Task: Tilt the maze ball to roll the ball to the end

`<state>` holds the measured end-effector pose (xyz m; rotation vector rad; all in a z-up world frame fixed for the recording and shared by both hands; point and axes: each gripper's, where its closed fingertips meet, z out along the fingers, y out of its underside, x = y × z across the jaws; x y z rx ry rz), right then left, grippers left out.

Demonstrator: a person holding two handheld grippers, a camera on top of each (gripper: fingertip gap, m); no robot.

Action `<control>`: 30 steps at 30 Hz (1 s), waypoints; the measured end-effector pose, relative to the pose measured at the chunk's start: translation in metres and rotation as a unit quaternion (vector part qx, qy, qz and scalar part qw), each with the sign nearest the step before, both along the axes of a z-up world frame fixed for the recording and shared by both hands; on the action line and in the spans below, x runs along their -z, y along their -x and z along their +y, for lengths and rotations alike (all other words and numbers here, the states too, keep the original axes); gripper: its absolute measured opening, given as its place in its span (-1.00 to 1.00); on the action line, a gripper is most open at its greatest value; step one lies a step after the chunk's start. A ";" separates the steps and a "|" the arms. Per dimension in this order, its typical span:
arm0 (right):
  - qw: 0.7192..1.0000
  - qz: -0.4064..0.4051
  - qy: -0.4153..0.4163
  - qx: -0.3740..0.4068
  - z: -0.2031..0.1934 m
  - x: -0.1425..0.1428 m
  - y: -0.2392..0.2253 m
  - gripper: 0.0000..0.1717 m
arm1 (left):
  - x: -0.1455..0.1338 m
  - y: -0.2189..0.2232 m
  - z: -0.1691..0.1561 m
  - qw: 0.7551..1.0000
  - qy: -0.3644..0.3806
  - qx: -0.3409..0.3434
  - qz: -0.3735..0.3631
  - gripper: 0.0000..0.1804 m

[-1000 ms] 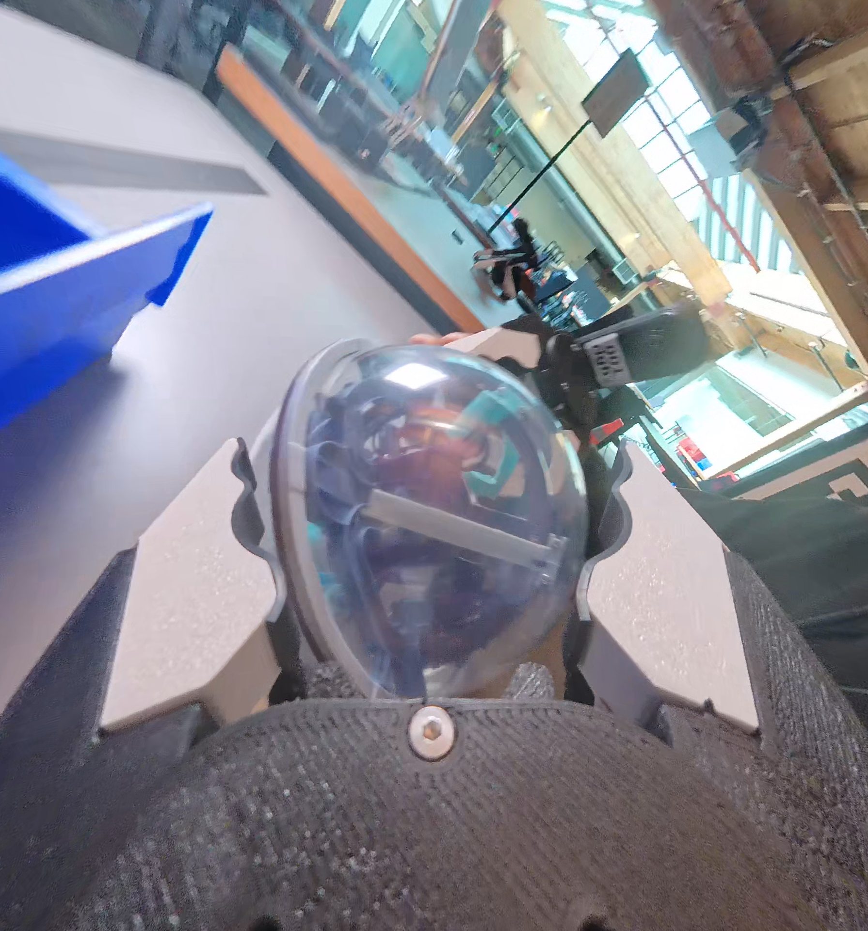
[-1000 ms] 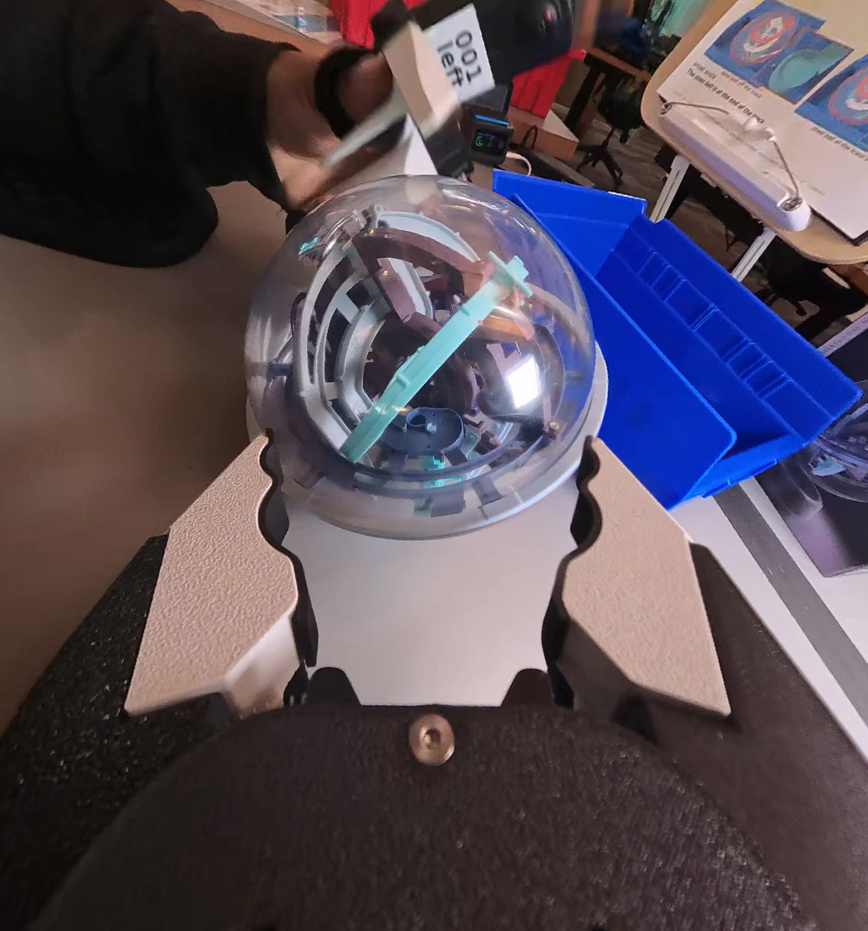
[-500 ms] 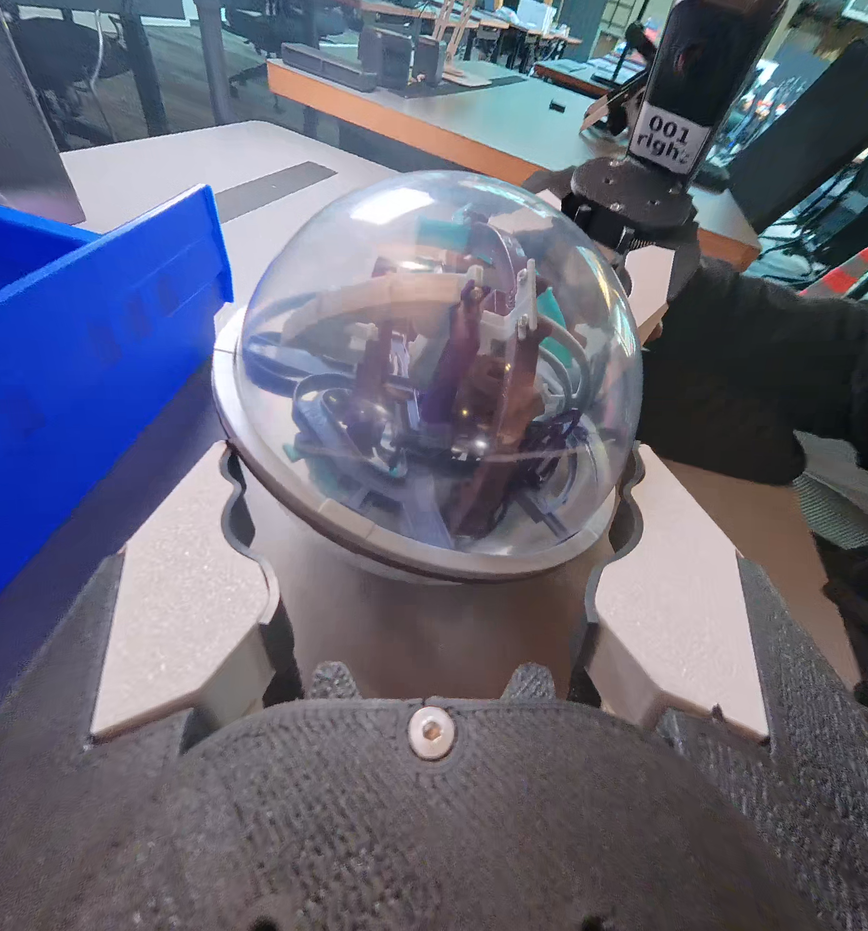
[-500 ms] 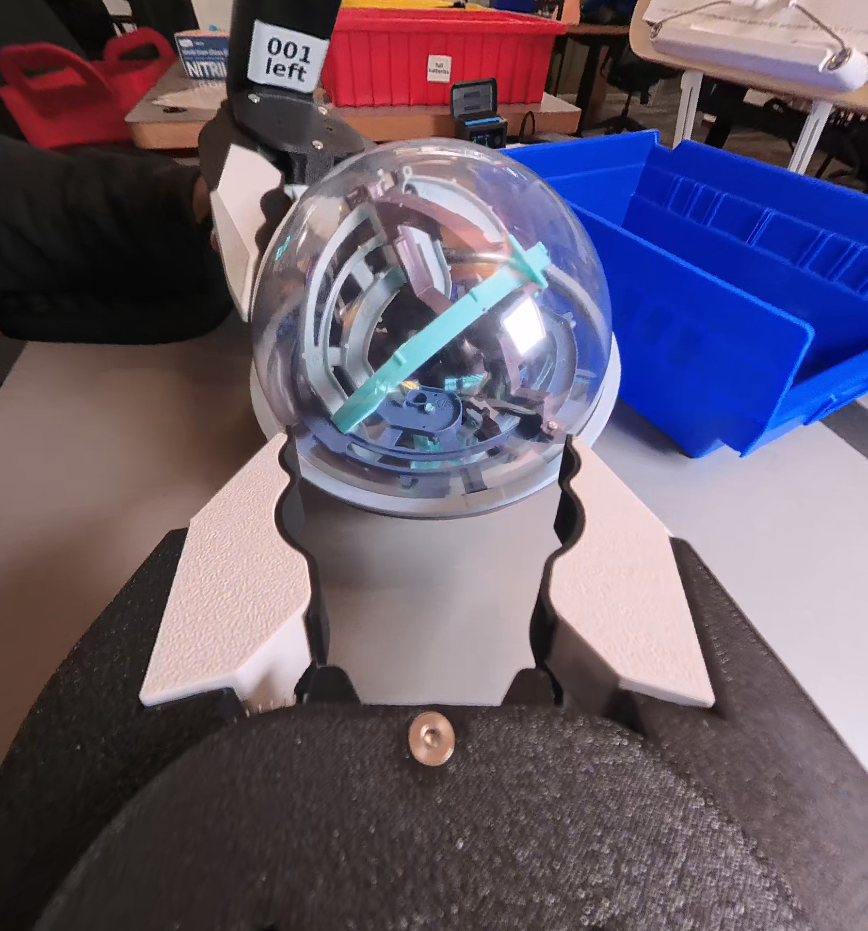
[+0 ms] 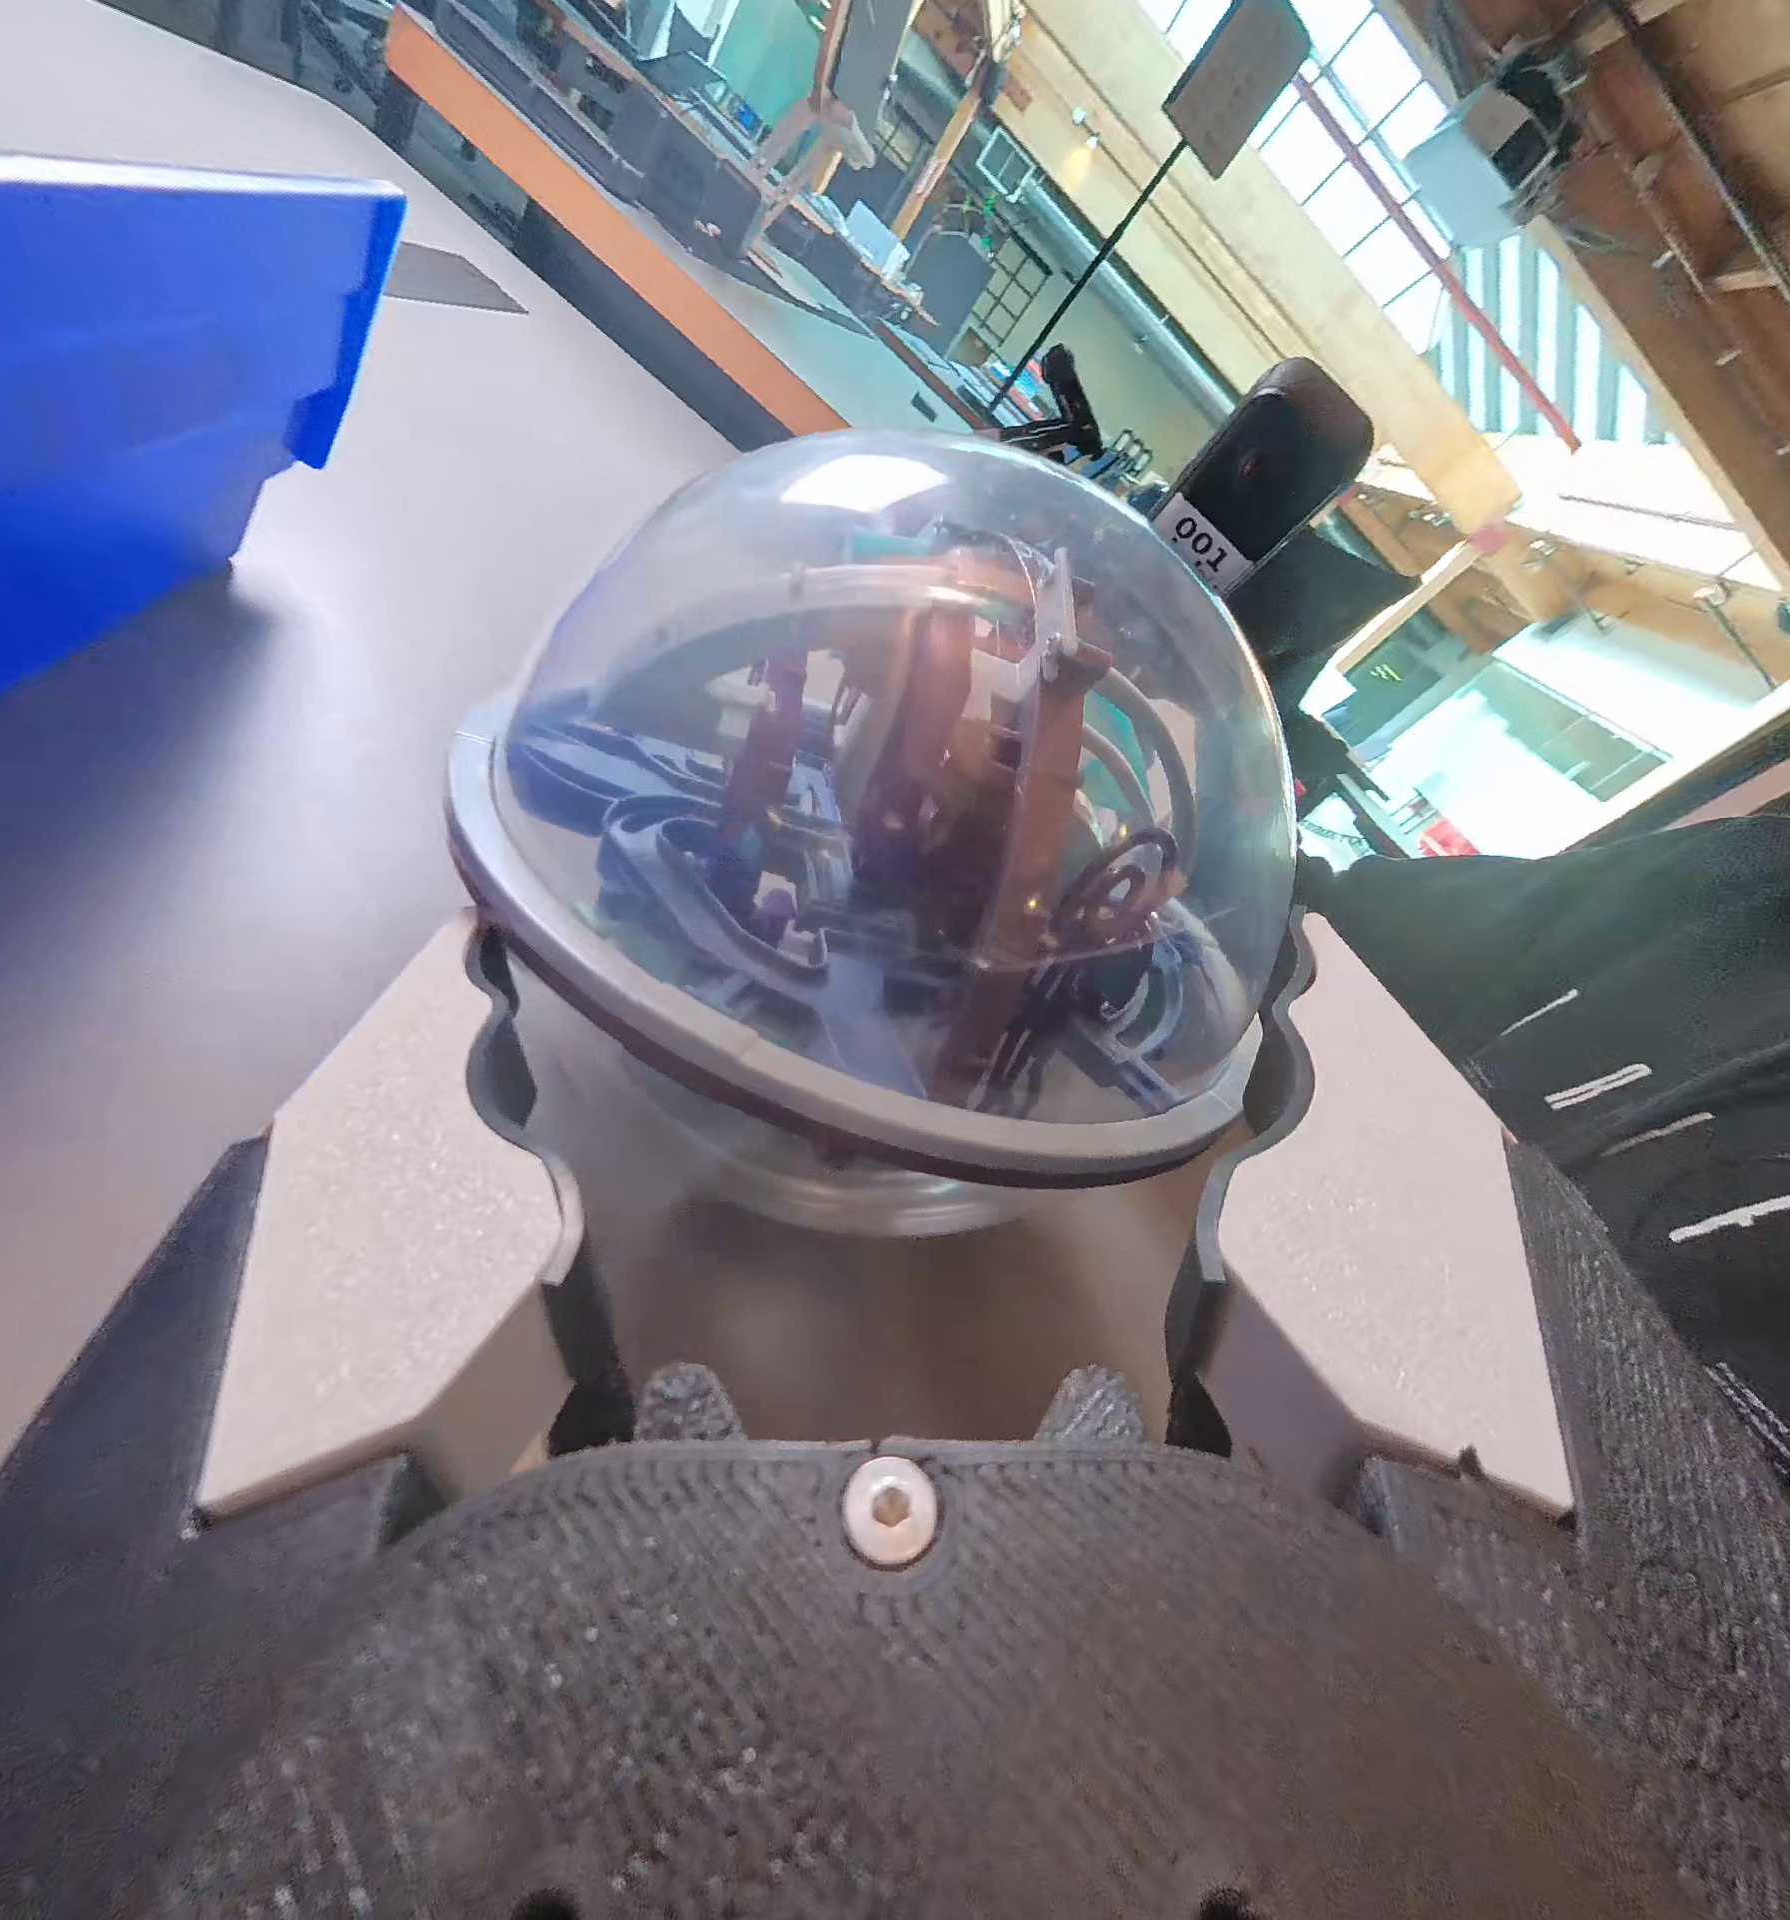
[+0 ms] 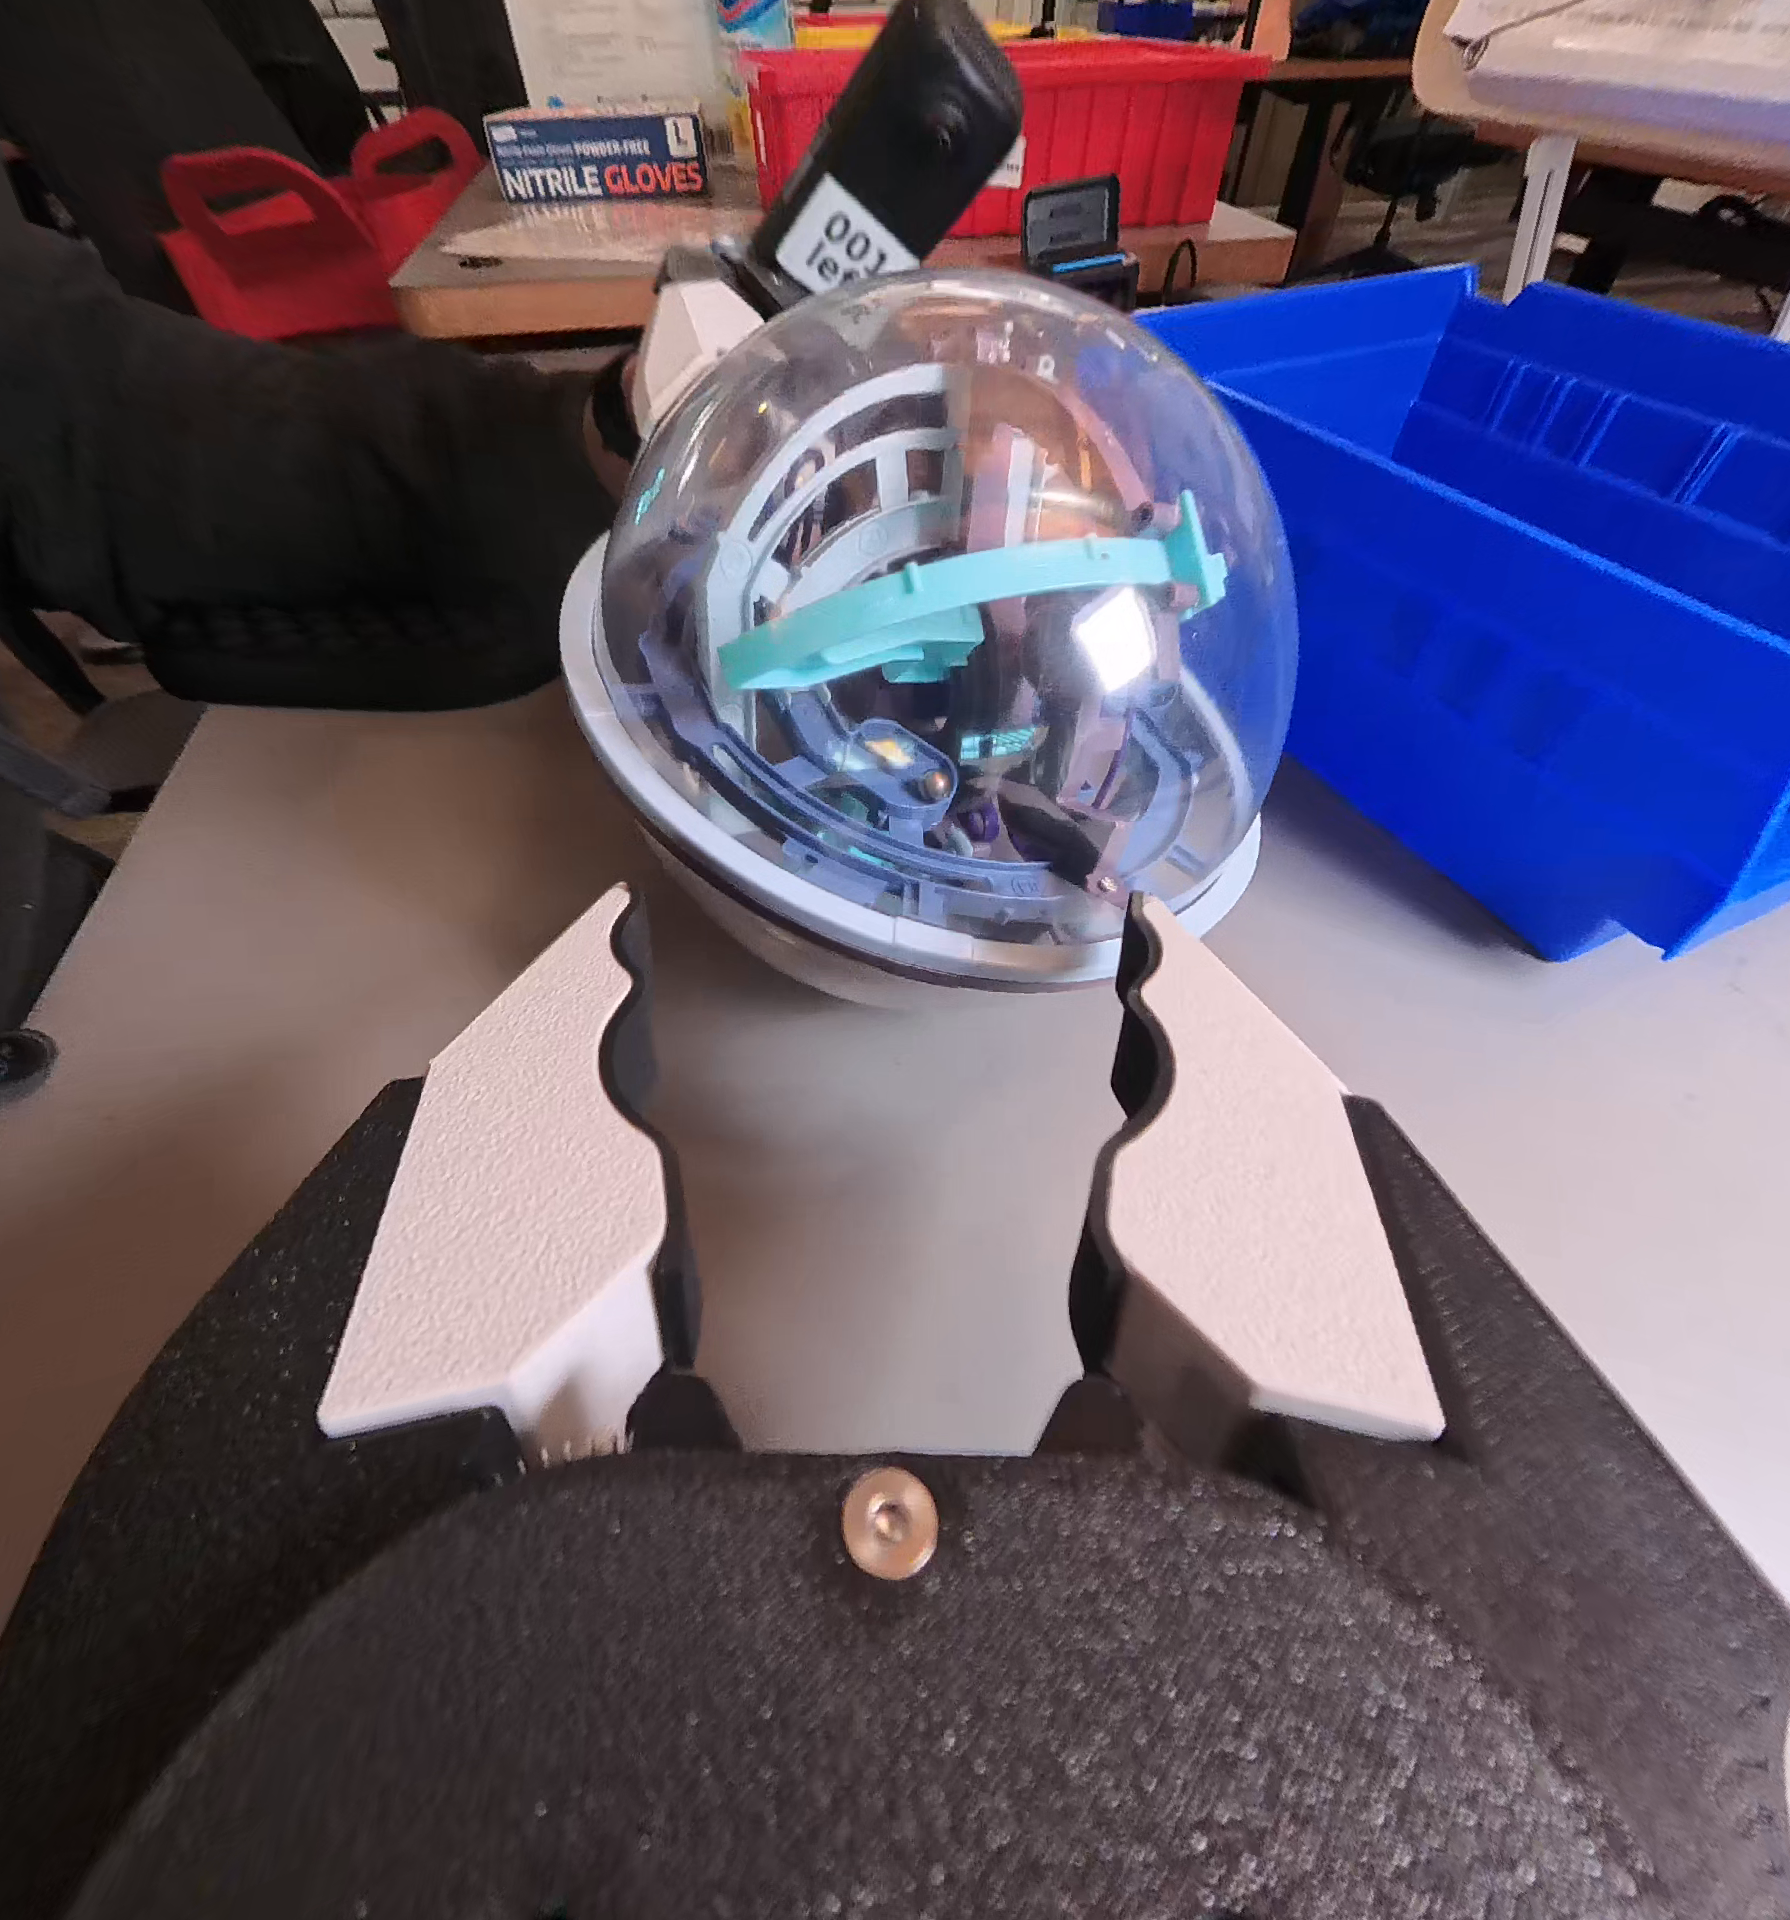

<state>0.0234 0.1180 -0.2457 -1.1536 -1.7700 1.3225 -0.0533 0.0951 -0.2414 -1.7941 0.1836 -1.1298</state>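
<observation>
Right wrist view shows my right gripper [image 6: 875, 909] spread apart, short of the tilted maze ball [image 6: 922, 623] on the table [image 6: 351, 883], which my left gripper [image 5: 886, 935] cradles wide, so a jolt could roll it away

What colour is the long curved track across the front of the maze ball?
Teal track; clearest in the right wrist view.

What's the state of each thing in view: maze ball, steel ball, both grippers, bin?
maze ball: tilted, dome leaning toward the bin.
small steel ball: sitting on a blue track, low in the dome.
left gripper: closed on the maze ball's sides.
right gripper: open, holding nothing, tips at the ball's near side.
blue bin: upright on the table, open top.
</observation>
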 end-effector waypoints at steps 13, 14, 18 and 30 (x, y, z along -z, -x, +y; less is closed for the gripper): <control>0.998 0.058 0.008 0.012 0.003 -0.024 -0.004 0.00 | 0.014 -0.016 -0.007 0.998 -0.023 0.045 0.038 0.53; 0.998 0.061 0.007 0.013 0.003 -0.025 -0.004 0.00 | 0.014 -0.016 -0.008 0.998 -0.025 0.046 0.042 0.53; 0.998 0.065 0.006 0.014 0.003 -0.026 -0.004 -0.01 | 0.015 -0.018 -0.008 0.997 -0.027 0.047 0.050 0.52; 0.997 0.051 0.044 0.032 0.012 -0.021 -0.001 -0.08 | 0.004 -0.013 -0.003 0.999 0.001 0.031 -0.039 0.58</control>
